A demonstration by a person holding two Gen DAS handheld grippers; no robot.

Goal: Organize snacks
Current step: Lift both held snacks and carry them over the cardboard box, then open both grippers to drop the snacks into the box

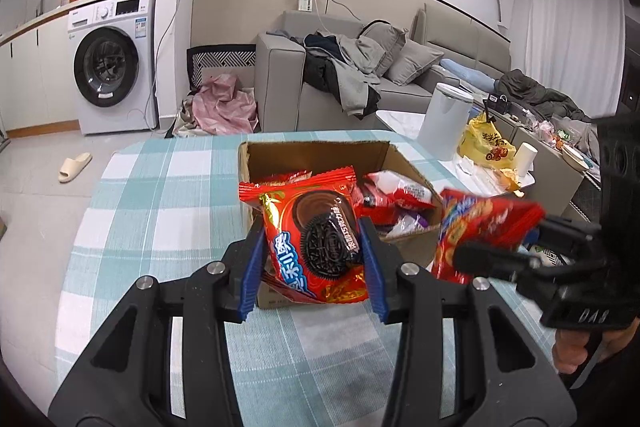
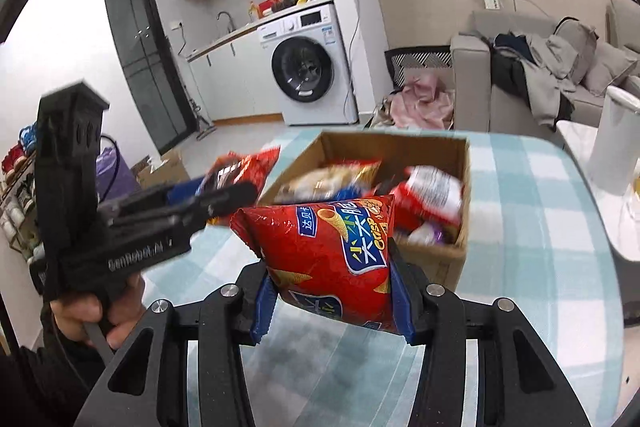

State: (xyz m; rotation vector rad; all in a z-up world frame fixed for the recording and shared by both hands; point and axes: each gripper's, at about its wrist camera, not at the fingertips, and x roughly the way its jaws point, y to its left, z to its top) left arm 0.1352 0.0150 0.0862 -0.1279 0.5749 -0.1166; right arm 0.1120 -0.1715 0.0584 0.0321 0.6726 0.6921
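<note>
Checked bench (image 1: 160,195) carries a snack box (image 1: 312,151); left tool (image 1: 312,259) clamps cookie packet (image 1: 316,235), right tool (image 2: 332,291) clamps crisp bag (image 2: 332,247).

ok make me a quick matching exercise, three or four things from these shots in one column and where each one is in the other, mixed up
Things:
1. cookie packet
2. crisp bag
3. cardboard box
4. white canister

Places:
A. on the checked tablecloth, open and holding snacks
B. held in the right gripper
C. on the side table beyond the box
D. held in the left gripper

Pairs: 1-D, 2-B, 3-A, 4-C
</note>
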